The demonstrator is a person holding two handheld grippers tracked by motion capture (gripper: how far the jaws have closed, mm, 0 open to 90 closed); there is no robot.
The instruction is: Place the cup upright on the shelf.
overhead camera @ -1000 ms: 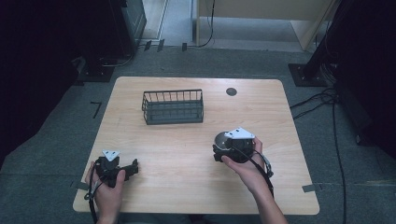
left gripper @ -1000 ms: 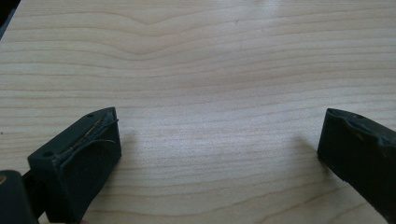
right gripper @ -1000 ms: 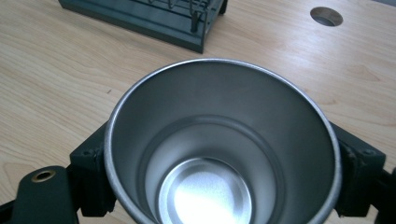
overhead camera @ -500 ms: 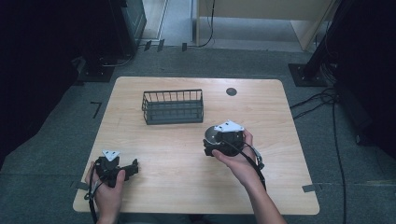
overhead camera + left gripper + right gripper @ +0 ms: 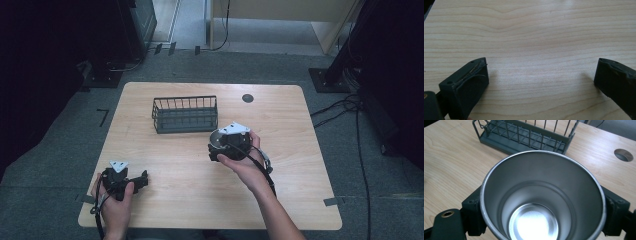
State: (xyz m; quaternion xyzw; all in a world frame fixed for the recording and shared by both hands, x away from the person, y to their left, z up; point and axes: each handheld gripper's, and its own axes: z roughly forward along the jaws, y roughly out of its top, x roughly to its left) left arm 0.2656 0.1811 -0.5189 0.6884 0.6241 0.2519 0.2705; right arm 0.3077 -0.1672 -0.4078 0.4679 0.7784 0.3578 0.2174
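Note:
A shiny metal cup point(image 5: 541, 197) sits clamped between the jaws of my right gripper point(image 5: 541, 207), its open mouth turned toward the camera and its inside empty. From above, that gripper point(image 5: 220, 145) hangs over the middle of the table with the cup point(image 5: 217, 138) just in front of a dark wire basket point(image 5: 185, 114). The basket point(image 5: 526, 135) is empty and lies straight beyond the cup's rim. My left gripper point(image 5: 142, 181) rests near the table's front left, open; its jaws stand wide apart over bare wood point(image 5: 541, 57).
The wooden table point(image 5: 300, 165) has a round cable hole point(image 5: 247, 98) at the back right, also seen past the cup as the hole point(image 5: 623, 154). Cables point(image 5: 350, 107) trail on the floor to the right. Dark equipment stands behind the table.
My right gripper has carried the cup forward and to the left, closer to the basket. The left gripper has stayed where it was.

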